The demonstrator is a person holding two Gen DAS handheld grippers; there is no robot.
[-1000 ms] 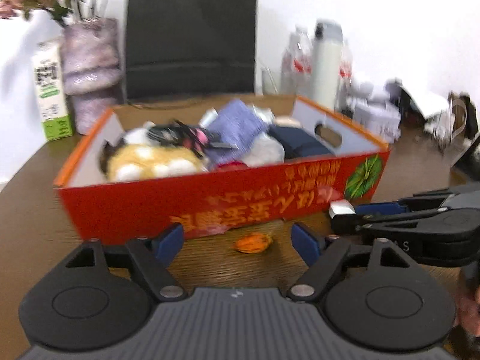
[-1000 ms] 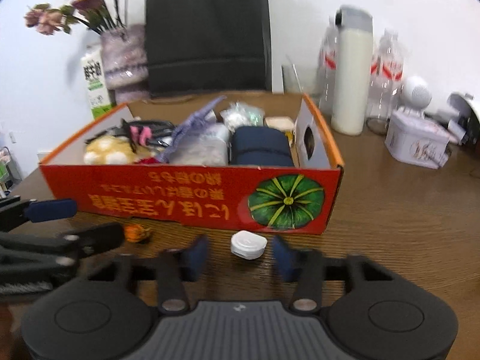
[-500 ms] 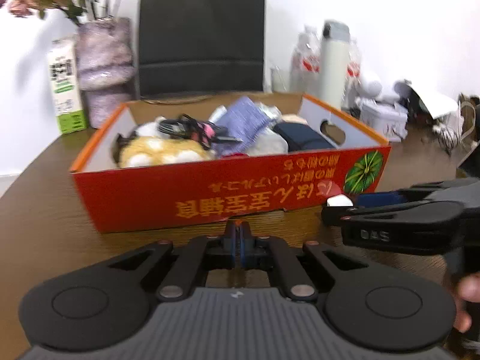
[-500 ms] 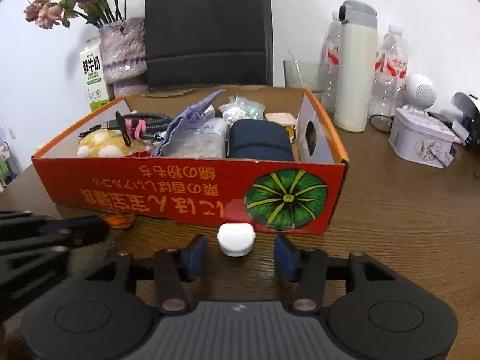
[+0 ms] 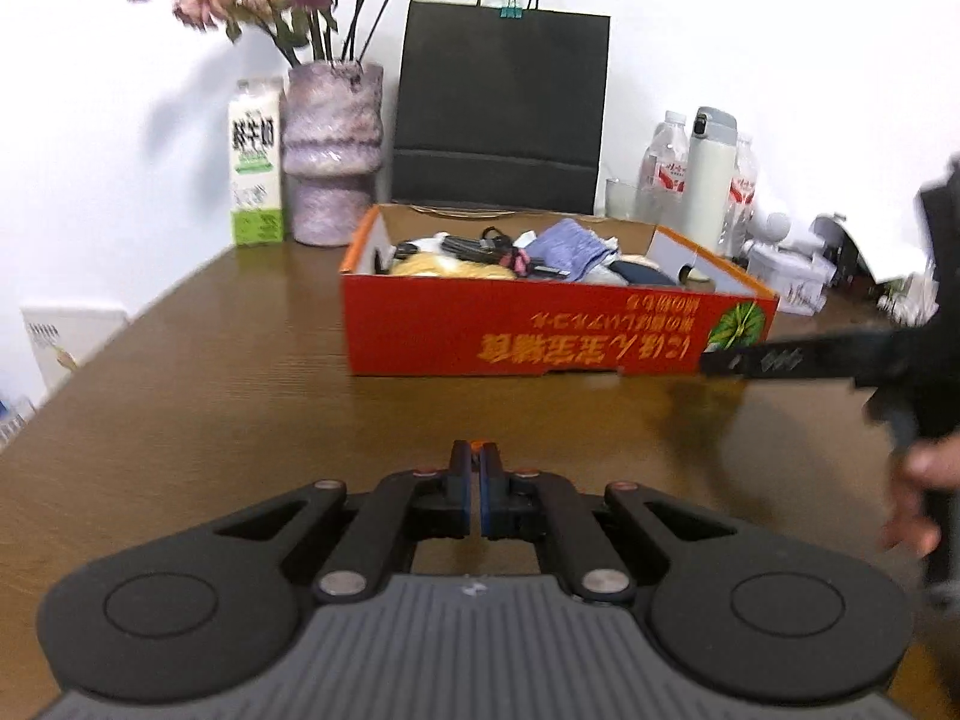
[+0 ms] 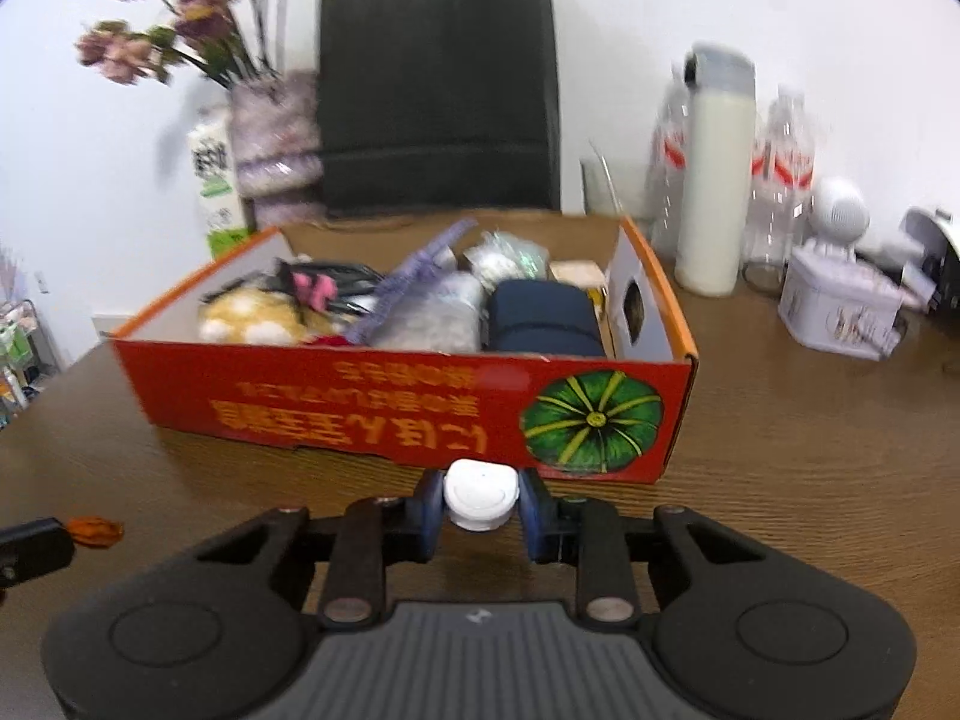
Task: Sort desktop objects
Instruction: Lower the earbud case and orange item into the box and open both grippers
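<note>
A red cardboard box (image 5: 558,330) full of sorted items stands mid-table; it also shows in the right wrist view (image 6: 384,396). My left gripper (image 5: 477,468) is shut on a small orange object (image 5: 477,443), of which only a sliver shows between the fingertips; in the right wrist view that orange object (image 6: 96,531) sticks out of the left gripper's tip at the far left. My right gripper (image 6: 480,501) is shut on a small white case (image 6: 480,492), held just in front of the box's near wall. The right gripper's finger (image 5: 780,360) shows as a blurred dark bar.
Behind the box stand a black paper bag (image 5: 501,114), a purple vase with dried flowers (image 5: 333,150) and a milk carton (image 5: 256,162). A white thermos (image 6: 714,180), water bottles (image 6: 786,180) and a white tin (image 6: 840,306) stand at the right on the brown table (image 5: 210,372).
My left gripper closed on the orange object and pulled back from the box, lifting it. My right gripper closed on the white case and raised it off the table.
</note>
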